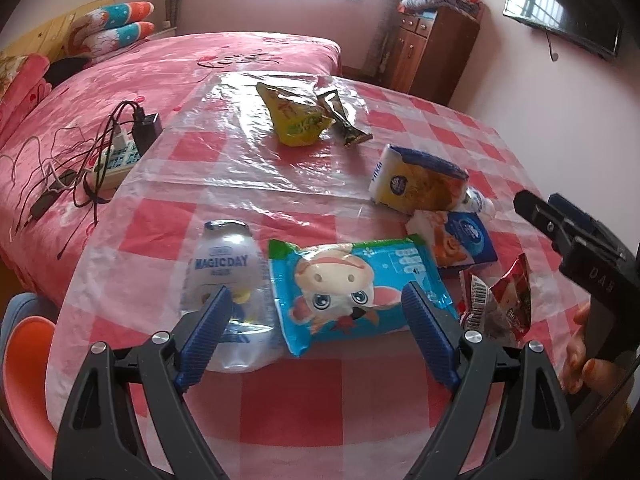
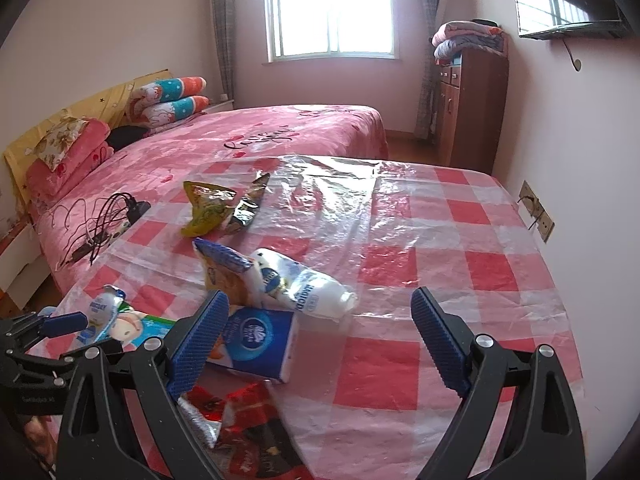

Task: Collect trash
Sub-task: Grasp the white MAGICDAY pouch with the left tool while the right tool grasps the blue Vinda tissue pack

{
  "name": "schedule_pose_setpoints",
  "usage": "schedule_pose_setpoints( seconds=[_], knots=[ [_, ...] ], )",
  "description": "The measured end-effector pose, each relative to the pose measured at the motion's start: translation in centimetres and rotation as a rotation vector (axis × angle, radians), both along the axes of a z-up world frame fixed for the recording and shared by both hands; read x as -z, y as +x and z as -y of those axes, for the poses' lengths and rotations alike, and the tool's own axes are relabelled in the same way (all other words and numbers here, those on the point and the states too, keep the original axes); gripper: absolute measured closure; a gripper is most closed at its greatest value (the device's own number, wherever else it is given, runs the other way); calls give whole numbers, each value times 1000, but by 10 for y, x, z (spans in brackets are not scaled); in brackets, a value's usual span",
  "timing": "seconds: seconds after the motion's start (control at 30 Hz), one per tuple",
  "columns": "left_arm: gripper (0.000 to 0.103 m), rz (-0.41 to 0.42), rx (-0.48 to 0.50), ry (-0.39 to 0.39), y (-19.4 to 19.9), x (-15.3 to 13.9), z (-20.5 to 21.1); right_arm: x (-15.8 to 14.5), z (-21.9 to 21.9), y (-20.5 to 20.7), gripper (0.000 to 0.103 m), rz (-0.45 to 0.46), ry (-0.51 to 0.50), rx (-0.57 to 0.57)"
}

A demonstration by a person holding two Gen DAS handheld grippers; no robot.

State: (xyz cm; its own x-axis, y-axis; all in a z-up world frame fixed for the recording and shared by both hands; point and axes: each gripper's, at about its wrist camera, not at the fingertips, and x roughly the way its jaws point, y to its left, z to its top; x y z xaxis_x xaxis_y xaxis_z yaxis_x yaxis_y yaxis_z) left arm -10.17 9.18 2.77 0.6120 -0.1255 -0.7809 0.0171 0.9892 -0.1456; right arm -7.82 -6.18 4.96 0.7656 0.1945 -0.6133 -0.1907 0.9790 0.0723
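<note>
1. My left gripper gapes wide, holding nothing, above the blue cartoon-printed plastic wrapper lying flat on the red-and-white checked table.
2. My right gripper spreads wide and empty too, over the blue-and-white tissue pack and crumpled red foil wrapper.

Bed with pink cover filled the frame's middle left | rolled quilts at its head, upper left | power strip with tangled cables at left | wooden cabinet under folded blankets, upper right | wall television at top right | window at top centre
</note>
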Motion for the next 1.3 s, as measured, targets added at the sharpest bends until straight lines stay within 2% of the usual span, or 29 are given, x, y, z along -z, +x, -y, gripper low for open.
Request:
schedule_pose_setpoints(
  seconds=[0.27,0.57,0.83,1.1,1.2,1.3],
  knots=[
    [16,2,-34,74,-3,-1,-11,13,24,16,12,-87,98,7],
    [16,-34,-131,55,-3,8,-53,21,24,20,12,-181,256,-123],
    [16,-49,-138,33,8,23,-60,25,-6,13,12,-231,285,-277],
    [17,-20,-134,44,15,24,-57,35,-22,14,12,-267,265,-307],
    [22,-3,-131,53,15,24,-55,37,-26,15,12,-274,250,-314],
    [33,10,-131,60,14,24,-53,42,-27,18,12,-284,236,-300]
  ],
)
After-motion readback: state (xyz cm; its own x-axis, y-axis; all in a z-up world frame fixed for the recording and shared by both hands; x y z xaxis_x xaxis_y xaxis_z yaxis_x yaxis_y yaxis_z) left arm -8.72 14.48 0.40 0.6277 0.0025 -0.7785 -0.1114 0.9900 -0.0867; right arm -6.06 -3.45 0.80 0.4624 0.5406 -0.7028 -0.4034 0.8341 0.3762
